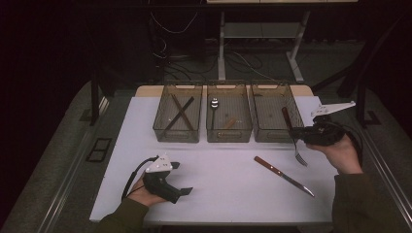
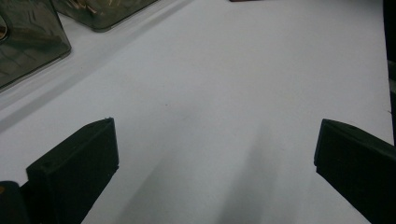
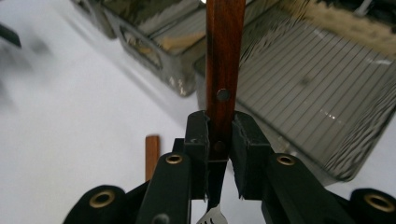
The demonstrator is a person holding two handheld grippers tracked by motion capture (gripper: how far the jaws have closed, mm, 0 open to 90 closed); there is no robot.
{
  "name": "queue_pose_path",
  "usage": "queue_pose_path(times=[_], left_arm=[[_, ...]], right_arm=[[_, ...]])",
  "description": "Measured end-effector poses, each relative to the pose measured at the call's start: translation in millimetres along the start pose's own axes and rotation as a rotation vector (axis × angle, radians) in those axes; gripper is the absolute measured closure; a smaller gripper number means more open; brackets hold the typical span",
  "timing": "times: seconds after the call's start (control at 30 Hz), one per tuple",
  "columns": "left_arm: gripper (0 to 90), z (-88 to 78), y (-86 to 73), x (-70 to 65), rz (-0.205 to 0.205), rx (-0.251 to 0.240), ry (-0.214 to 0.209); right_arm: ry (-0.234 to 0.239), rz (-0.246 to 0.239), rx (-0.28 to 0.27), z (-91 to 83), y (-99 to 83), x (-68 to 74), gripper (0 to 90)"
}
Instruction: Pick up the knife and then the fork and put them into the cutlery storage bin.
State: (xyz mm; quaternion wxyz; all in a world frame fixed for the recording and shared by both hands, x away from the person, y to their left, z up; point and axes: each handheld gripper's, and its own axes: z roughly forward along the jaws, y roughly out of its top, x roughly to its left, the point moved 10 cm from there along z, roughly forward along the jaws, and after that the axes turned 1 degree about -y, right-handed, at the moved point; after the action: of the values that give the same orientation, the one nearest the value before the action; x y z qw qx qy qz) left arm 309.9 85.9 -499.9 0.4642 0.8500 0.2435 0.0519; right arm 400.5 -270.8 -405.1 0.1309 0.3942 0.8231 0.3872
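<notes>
On the white desk, with three mesh bins along its far edge, the right gripper clamps a wooden-handled fork beside the right-hand bin, probably for dropping in; the left gripper rests wide open near the front-left corner.

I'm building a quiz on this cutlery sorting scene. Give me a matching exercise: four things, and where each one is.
Things:
1. fork
2. knife
3. spoon
4. chopsticks

Places:
A. left bin
B. lying on the white table
C. clamped in the right gripper
D. middle bin

Pairs: 1-C, 2-B, 3-D, 4-A
</notes>
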Motion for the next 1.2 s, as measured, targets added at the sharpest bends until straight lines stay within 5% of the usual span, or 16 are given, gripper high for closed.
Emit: queue_pose_path(times=[0.6, 0.87, 1.2], left_arm=[[0.0, -0.6, 2.0, -5.0, 0.013, -0.020, -0.022], [0.0, 0.4, 1.5, -6.1, 0.017, -0.015, -0.029], [0.0, 1.5, 1.9, -7.1, 0.013, -0.018, -0.038]], right_arm=[[-0.127, 0.025, -0.084, -5.3, 69.9, -37.8, 77.4], [-0.197, 0.006, -0.070, 15.3, 88.0, -60.0, 77.4], [-0.187, 0.057, -0.070, 48.4, 86.1, -78.5, 77.4]])
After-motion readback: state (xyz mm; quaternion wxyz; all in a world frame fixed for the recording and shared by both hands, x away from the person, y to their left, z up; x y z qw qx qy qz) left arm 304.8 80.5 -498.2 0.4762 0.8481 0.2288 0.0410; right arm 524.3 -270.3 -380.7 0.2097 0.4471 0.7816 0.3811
